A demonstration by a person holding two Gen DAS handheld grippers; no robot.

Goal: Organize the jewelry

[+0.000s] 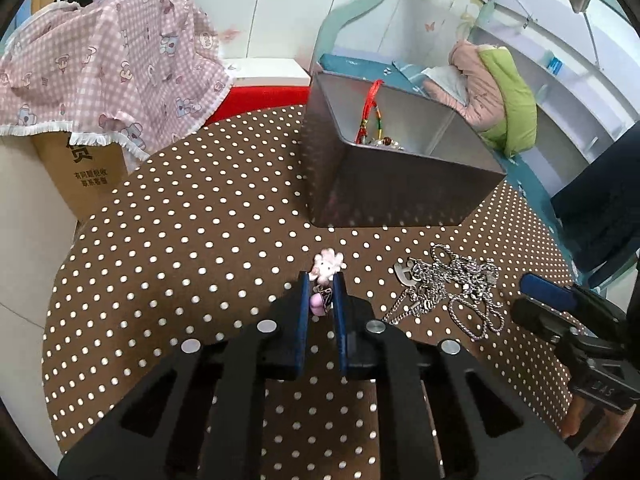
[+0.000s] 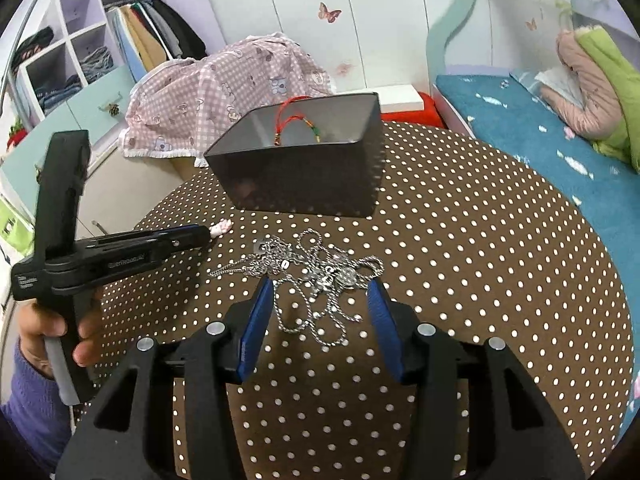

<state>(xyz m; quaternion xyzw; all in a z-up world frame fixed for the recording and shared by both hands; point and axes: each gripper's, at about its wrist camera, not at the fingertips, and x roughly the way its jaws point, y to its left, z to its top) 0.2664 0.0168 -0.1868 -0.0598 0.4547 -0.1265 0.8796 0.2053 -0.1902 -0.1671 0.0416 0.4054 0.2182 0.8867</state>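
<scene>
My left gripper is shut on a small pink and white charm with a purple bead, low over the dotted table. It also shows in the right wrist view, with the charm poking past its tips. My right gripper is open, its fingers either side of a tangled pile of silver chains. The chains also lie in the left wrist view, with the right gripper's blue finger beside them. A grey metal box behind holds a red cord bracelet; the box also shows in the right wrist view.
The round table has a brown cloth with white dots. A pink checked cloth covers a cardboard box at the left. A bed with a teal cover and a pink and green quilt lies at the right.
</scene>
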